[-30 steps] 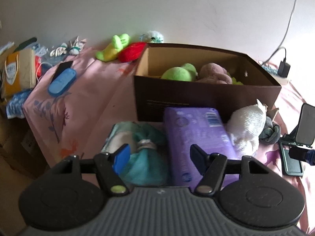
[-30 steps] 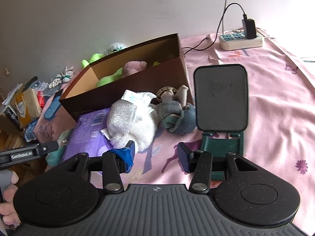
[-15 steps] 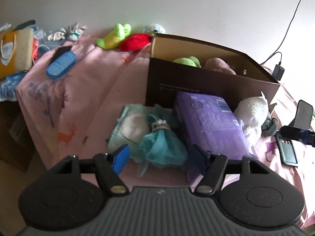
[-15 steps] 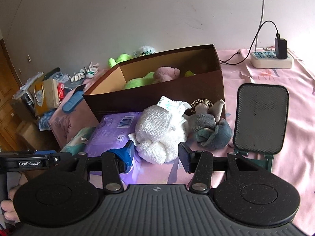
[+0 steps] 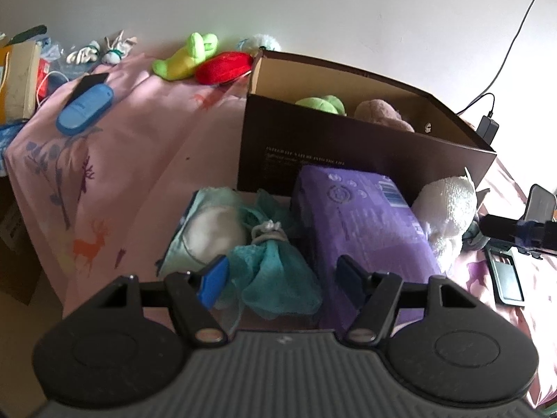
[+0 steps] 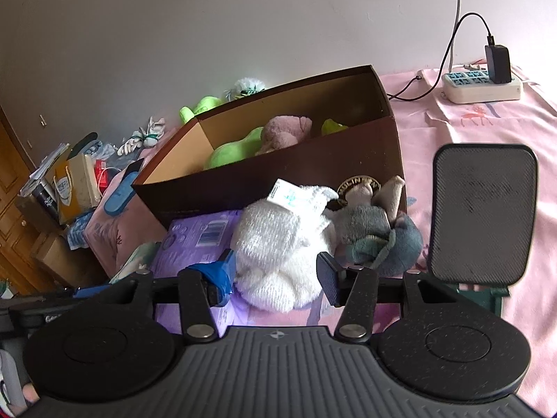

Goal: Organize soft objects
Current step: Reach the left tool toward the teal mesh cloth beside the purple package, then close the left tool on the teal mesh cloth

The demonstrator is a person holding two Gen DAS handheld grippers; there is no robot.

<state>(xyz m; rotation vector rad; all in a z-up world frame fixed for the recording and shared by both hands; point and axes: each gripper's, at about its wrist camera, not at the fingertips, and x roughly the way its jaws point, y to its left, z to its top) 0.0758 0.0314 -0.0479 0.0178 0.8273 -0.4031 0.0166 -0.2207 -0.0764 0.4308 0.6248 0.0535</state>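
A brown cardboard box (image 5: 348,153) (image 6: 313,160) on the pink cloth holds a green plush (image 6: 233,149) and a pink plush (image 6: 285,132). In front of it lie a teal mesh bundle (image 5: 275,271), a purple soft pack (image 5: 362,223) (image 6: 198,233), a white fluffy toy (image 6: 278,254) (image 5: 445,212) and a grey plush (image 6: 376,237). My left gripper (image 5: 282,275) is open, its fingers either side of the teal bundle. My right gripper (image 6: 275,273) is open, its fingers either side of the white toy.
A green plush (image 5: 188,57) and a red soft item (image 5: 222,68) lie behind the box. A blue case (image 5: 85,108) sits at left. A black phone stand (image 6: 480,212) stands at right, a power strip (image 6: 482,85) with charger behind it. Clutter lines the table's left edge.
The left gripper has pulled back and risen, so the teal bundle and the purple pack show in full. The right gripper has swung left and now frames the white toy.
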